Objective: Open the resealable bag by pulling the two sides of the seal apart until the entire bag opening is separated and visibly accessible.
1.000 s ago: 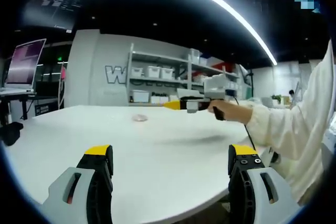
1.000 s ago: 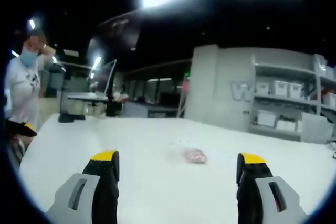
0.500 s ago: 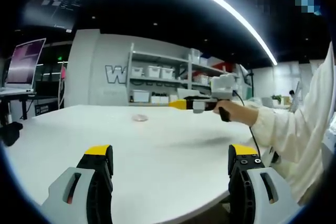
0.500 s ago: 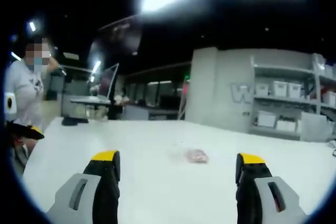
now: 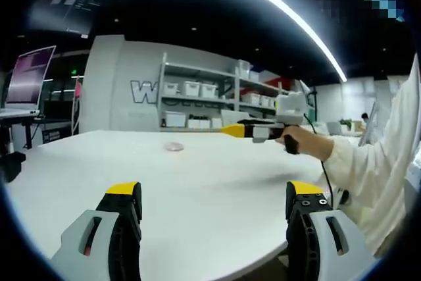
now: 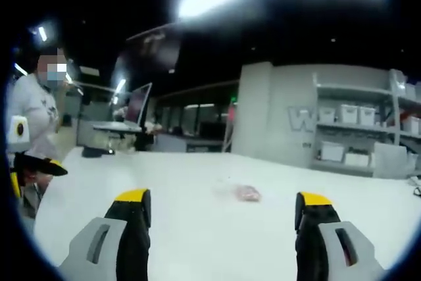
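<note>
Bag, small & pinkish, lies centre frame on white table, well apart from both grippers. Left gripper & right gripper: jaws spread wide, holding nothing.

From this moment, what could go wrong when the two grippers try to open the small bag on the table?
1. The bag lies flat and looks small on the white table; the wide-open right gripper may push it away rather than pinch the seal.
2. The left gripper, also open, is far from the bag, so one-sided pulling could drag it.
</note>
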Available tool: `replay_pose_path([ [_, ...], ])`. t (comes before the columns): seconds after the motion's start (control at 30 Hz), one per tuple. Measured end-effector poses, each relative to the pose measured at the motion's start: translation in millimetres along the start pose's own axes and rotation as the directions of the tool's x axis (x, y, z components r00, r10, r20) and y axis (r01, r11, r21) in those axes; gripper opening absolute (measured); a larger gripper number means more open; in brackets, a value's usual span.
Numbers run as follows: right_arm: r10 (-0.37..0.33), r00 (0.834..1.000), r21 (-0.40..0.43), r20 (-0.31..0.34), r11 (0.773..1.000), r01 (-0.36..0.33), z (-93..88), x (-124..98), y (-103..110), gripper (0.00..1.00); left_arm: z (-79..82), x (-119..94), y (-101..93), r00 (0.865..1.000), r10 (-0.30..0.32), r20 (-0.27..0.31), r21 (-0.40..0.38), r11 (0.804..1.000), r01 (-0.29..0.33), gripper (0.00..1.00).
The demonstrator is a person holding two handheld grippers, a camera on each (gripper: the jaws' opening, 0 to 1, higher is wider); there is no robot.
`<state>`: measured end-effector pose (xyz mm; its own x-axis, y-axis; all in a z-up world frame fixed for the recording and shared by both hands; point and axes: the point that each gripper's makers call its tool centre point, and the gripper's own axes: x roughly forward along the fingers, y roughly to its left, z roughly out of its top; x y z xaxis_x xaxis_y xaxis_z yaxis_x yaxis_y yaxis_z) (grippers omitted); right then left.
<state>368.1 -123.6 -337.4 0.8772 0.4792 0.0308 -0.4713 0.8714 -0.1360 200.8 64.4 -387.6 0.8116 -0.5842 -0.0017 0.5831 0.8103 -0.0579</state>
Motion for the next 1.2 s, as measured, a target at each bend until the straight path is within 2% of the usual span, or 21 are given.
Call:
replay_pose_path([
  [0.3, -0.019, 1.000, 0.010, -0.003, 1.000, 0.019, -3.9, -14, -5, 0.91, -0.3, 0, 0.1, 1.000, 0.002, -0.003, 0.001, 1.000, -0.002, 0.89],
  [0.5, -0.034, 0.999, 0.034, 0.019, 0.999, 0.033, -2.6, -28, -6, 0.91, -1.6, 2, -0.5, 1.000, 0.001, -0.008, 0.000, 1.000, -0.001, 0.89],
  [0.87, -0.017, 1.000, 0.039, 0.017, 0.999, 0.016, -7.0, -50, 4, 0.90, -5.2, 7, -2.0, 1.000, -0.004, -0.016, -0.003, 1.000, 0.004, 0.89],
  [1.2, -0.051, 0.998, 0.045, 0.029, 0.998, 0.049, -7.7, -73, -1, 0.90, -5.8, 9, -5.6, 1.000, -0.001, -0.019, -0.004, 1.000, 0.001, 0.89],
])
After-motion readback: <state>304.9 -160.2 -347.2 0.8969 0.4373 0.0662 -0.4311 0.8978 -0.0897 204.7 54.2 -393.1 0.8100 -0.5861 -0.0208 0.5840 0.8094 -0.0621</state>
